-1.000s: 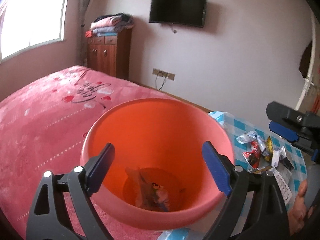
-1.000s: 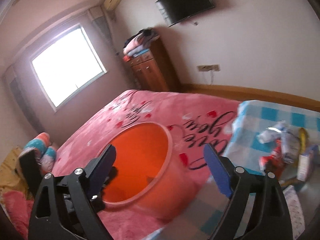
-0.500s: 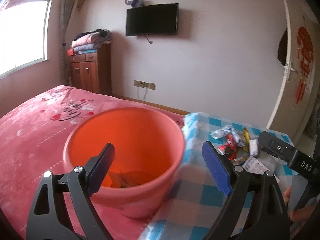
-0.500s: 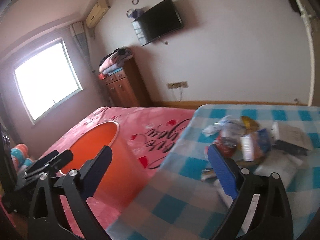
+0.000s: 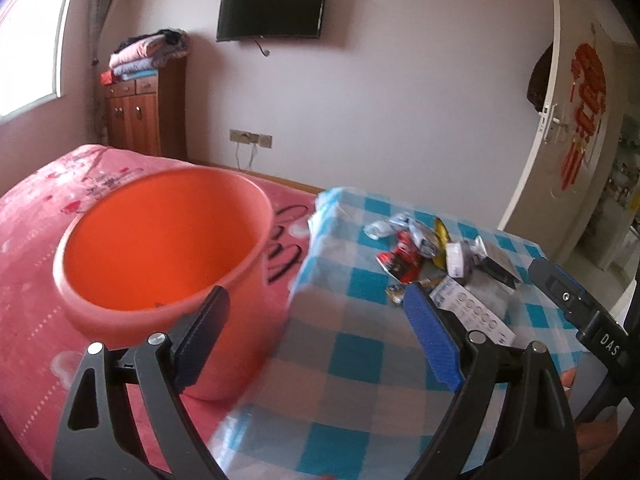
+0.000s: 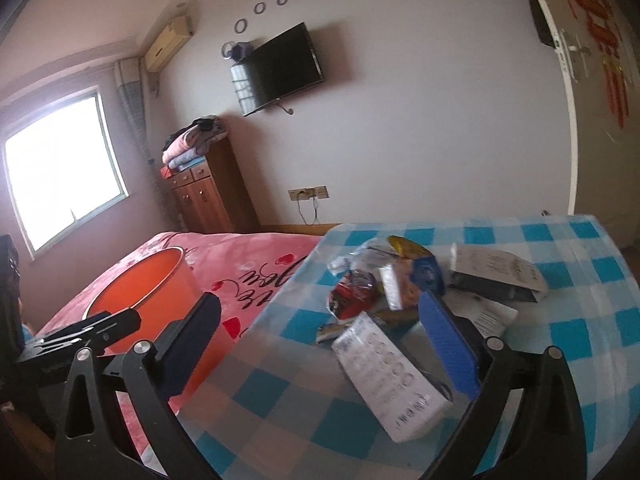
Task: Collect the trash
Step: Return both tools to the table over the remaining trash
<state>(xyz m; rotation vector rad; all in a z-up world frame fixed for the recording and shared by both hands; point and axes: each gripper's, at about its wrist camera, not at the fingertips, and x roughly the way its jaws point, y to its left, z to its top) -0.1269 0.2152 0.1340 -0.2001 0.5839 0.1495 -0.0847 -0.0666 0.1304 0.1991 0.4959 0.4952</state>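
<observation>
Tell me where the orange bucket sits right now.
The orange bucket sits on the pink bedspread, left in both views, beside the checked tablecloth.

Bucket [image 5: 160,240] sat on bed [image 5: 36,248], frame left; trash pile [image 5: 436,256] lay on table [image 5: 360,360] to its right; TV [image 5: 272,8] on wall behind, top ctr.
</observation>
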